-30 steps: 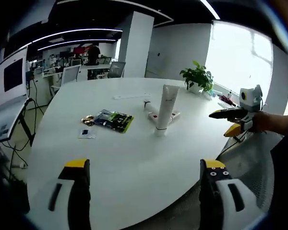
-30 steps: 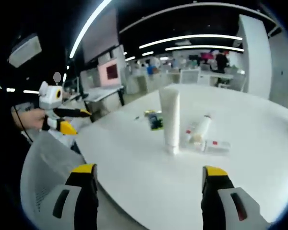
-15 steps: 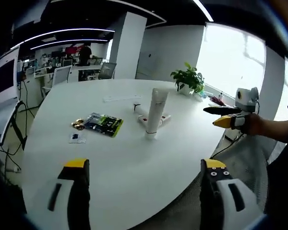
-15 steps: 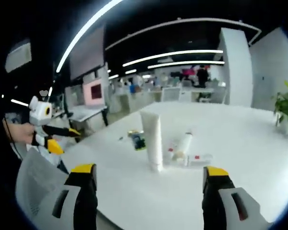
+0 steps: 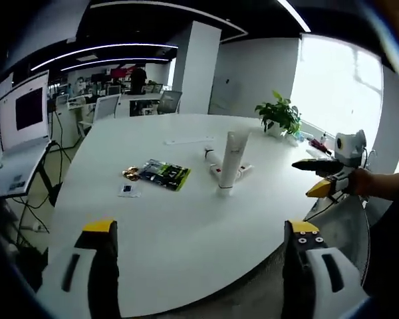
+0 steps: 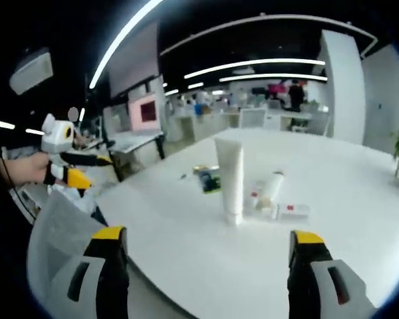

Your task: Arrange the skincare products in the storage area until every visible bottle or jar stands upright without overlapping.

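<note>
One tube (image 6: 230, 179) stands upright mid-table (image 6: 359, 179); two bottles (image 6: 269, 191) lie flat just behind it (still to stand). Left gripper (image 5: 199, 266) and right gripper (image 6: 209, 269) hover, jaws apart, empty.

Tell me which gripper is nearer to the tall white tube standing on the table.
Hard to call, perhaps the right. Both the right gripper and the left gripper are held off the table's edge, on opposite sides, well short of the tall white tube; neither touches it.
</note>
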Tool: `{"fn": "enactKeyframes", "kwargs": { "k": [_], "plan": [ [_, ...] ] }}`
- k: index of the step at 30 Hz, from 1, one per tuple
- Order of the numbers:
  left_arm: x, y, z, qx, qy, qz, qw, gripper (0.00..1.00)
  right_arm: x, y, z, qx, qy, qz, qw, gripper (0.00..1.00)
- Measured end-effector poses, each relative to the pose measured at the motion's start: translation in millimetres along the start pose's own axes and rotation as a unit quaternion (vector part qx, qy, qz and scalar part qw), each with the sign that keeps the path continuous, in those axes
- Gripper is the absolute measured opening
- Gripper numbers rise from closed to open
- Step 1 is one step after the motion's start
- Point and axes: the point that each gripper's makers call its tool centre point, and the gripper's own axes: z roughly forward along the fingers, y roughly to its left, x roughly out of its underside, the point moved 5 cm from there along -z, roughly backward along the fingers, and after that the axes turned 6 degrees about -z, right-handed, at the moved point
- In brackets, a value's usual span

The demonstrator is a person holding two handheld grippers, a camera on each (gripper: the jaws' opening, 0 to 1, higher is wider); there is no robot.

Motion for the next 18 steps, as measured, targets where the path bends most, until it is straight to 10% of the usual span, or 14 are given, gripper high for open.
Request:
{"fn": "enactKeyframes", "kwargs": {
  "k": [2, 8, 18],
  "plan": [
    [-1.2, 2.3, -1.5, 0.003, 0.008, 0.006, 0.9999, 0.99, 1.1, -1.7, -0.5, 0.008, 0.006, 0.007, 0.9999, 0.99],
    [-19.3, 2.9, 0.7, 0.028, -0.085, -0.008, 0.996, 0.99, 5.4, -3.8, 1.6, 0.011, 0.023, -0.002, 0.9997, 0.99],
    [-18.4, -0.2, 10.6, 0.012, -0.081, 0.002, 0.9966, 0.99, 10.4, -0.3, 4.3, 0.0, 0.046, -0.014, 0.9989, 0.99]
  ]
}}
